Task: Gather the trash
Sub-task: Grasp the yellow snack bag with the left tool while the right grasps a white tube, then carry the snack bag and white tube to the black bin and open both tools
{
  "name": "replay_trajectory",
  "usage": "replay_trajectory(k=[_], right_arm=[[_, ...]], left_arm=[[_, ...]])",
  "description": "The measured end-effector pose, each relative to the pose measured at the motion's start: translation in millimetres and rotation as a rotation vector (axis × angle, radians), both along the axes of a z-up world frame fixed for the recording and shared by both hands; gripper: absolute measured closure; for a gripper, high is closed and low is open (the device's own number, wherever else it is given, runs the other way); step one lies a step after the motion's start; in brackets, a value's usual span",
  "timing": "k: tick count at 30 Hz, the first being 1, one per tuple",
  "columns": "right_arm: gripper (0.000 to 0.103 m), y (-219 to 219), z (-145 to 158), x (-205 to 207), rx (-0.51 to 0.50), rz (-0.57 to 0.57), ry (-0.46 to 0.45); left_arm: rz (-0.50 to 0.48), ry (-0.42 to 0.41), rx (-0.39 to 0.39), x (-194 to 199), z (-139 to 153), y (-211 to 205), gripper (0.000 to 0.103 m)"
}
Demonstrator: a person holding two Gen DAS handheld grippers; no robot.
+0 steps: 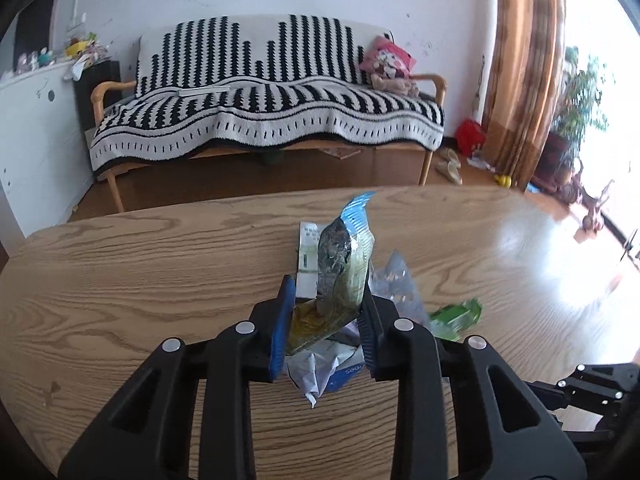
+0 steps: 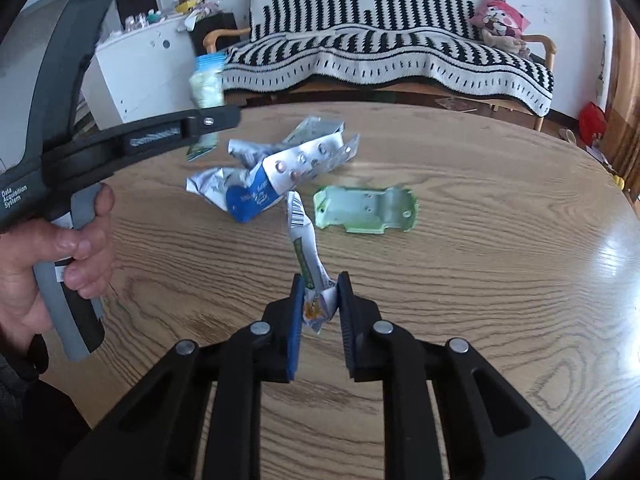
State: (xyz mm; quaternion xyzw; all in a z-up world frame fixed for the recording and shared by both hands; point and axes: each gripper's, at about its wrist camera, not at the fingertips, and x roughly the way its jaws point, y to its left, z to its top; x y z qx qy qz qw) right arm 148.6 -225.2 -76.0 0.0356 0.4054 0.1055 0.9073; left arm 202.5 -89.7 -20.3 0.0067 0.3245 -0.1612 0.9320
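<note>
My left gripper (image 1: 326,294) is shut on a crumpled snack wrapper (image 1: 342,264) with a blue serrated top, which sticks up between the pads above the wooden table (image 1: 140,280). Under it lie a white-and-blue crumpled pack (image 1: 326,370) and a clear blister sheet (image 1: 394,288). My right gripper (image 2: 320,286) is shut on a thin twisted wrapper (image 2: 306,244) with a barcode, which rises from its pads. In the right wrist view the left gripper (image 2: 216,120) is seen from the side, held by a hand (image 2: 60,248), with the snack wrapper (image 2: 208,80) standing up from it.
On the table lie a white-and-blue crumpled pack (image 2: 240,192), a silver blister sheet (image 2: 316,156) and a green plastic tray (image 2: 366,210). Beyond the table stands a sofa (image 1: 264,92) under a black-and-white throw. A white cabinet (image 2: 136,72) stands at the left, curtains (image 1: 524,72) at the right.
</note>
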Motion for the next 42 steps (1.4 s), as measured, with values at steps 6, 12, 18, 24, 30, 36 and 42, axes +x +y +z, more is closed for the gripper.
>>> replay_trajectory(k=[6, 12, 18, 24, 30, 36, 42], right_arm=[[0.086, -22, 17, -22, 0.029, -0.048, -0.034], [0.086, -60, 26, -46, 0.025, -0.127, -0.05], [0.086, -129, 30, -84, 0.021, -0.27, -0.055], [0.086, -214, 30, -144, 0.027, -0.457, -0.064], [0.086, -297, 25, -214, 0.059, -0.65, -0.061], [0.086, -361, 9, -286, 0.071, -0.825, -0.044], [0.086, -405, -12, -347, 0.056, -0.952, -0.007]], left_arm=[[0.021, -0.01, -0.026, -6, 11, 3, 0.074], [-0.029, -0.023, -0.015, -24, 18, -25, 0.074], [-0.129, -0.029, 0.001, -48, 23, -81, 0.074], [-0.273, -0.028, 0.016, -84, 22, -158, 0.074], [-0.448, -0.026, 0.028, -137, 15, -247, 0.074], [-0.632, 0.012, 0.038, -195, -4, -335, 0.074], [-0.826, 0.069, 0.063, -255, -35, -407, 0.074]])
